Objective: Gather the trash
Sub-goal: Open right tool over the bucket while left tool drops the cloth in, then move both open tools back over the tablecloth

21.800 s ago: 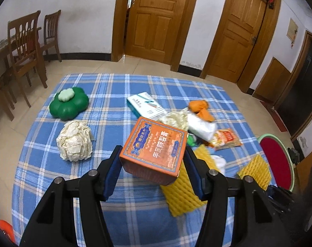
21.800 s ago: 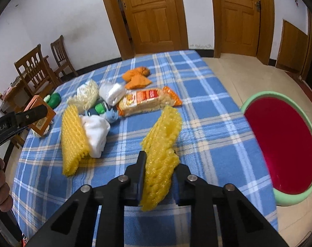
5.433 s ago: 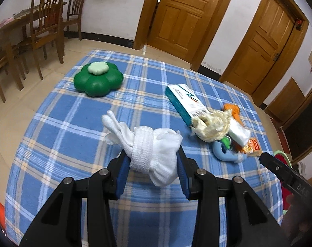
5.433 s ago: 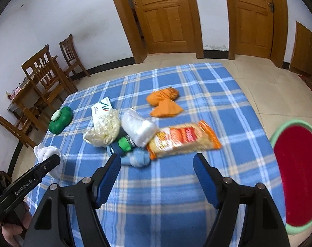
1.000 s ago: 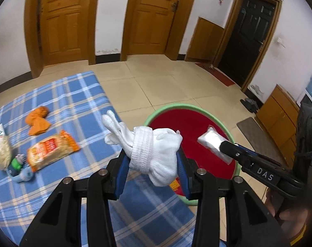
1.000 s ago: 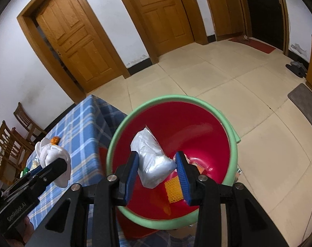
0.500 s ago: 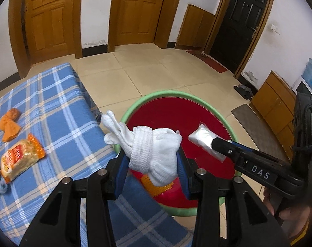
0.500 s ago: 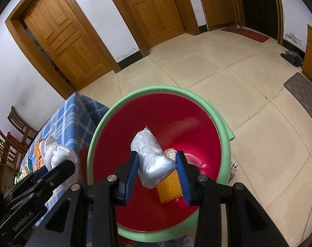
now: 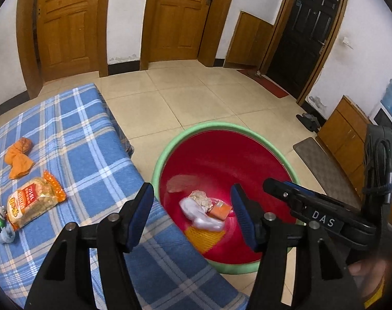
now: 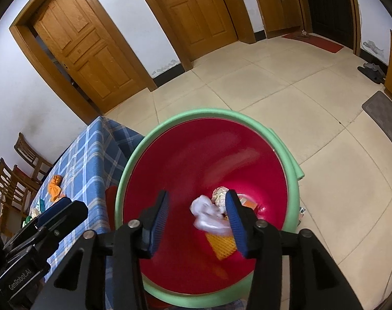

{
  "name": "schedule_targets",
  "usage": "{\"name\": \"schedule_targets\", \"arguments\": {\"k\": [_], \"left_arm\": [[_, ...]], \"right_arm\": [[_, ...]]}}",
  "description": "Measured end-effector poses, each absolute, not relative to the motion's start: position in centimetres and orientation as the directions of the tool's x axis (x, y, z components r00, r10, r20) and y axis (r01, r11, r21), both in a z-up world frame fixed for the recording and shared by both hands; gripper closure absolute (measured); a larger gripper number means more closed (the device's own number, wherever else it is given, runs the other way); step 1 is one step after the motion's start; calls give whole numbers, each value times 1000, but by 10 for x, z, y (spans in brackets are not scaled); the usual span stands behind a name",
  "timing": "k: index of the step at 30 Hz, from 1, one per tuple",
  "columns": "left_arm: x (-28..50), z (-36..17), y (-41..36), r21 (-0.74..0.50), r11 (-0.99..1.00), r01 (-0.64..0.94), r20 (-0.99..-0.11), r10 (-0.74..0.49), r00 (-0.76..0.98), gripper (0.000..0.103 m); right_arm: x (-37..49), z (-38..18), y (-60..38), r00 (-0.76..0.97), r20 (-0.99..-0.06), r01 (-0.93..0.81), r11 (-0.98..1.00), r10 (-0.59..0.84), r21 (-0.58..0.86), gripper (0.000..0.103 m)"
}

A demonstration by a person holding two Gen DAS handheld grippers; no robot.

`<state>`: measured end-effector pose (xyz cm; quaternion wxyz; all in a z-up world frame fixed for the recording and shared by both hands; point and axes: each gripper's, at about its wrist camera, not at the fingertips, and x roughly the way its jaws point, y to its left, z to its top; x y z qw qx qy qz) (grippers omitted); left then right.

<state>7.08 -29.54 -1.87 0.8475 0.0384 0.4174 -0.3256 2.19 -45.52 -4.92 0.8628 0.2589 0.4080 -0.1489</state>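
Observation:
A red bin with a green rim (image 9: 170, 144) (image 10: 203, 113) stands on the floor beside the table. Inside lie white items (image 9: 198, 211) (image 10: 206, 214), blurred, a crumpled paper wad (image 9: 200, 197), an orange box (image 9: 220, 210) and yellow foam (image 9: 202, 233) (image 10: 221, 244). My left gripper (image 9: 190, 211) is open and empty above the bin's near edge. My right gripper (image 10: 197, 219) is open and empty over the bin; it also shows in the left wrist view (image 9: 299, 201). On the blue plaid table (image 9: 79, 134) remain a snack bag (image 9: 33, 201) and orange cloth (image 9: 19, 156).
A bluish item (image 9: 2, 230) lies at the table's left edge. Wooden doors (image 9: 180, 18) line the far wall. A wooden cabinet (image 9: 351, 134), a floor mat (image 9: 317, 160) and shoes (image 9: 309, 121) are at the right. Chairs (image 10: 12, 178) stand beyond the table.
Both grippers have opened. The white sock left my left gripper and the silvery bag left my right gripper; both now lie in the bin.

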Motion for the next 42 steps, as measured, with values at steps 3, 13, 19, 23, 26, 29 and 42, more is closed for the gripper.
{"name": "schedule_targets", "arguments": {"k": [3,13,19,23,26,29,42], "left_arm": [[71,-16,-289,-211,790,575,-727,-520,448,41],[68,2,-258,-223,818,530,-700,-513,497,41],[69,13,-230,-225,847,482,-687,-489,538,41],[69,18,-210,-228,862,452,-677,-474,562,41],[69,22,-193,-232,876,423,-672,-459,581,41],[71,24,-177,-235,888,395,-668,-443,599,41],[83,25,-91,-253,936,243,-658,-351,666,41]], "right_arm": [[21,-44,-453,629,-776,464,825,-49,324,49],[22,-25,-437,655,-753,437,843,-59,314,42],[25,-14,-417,670,-741,402,862,-47,308,38],[30,-7,-399,677,-736,370,878,-32,303,37],[35,-3,-384,679,-734,345,890,-17,298,36],[40,0,-369,679,-734,319,901,-1,293,35],[79,3,-292,664,-742,174,948,85,265,34]]}}
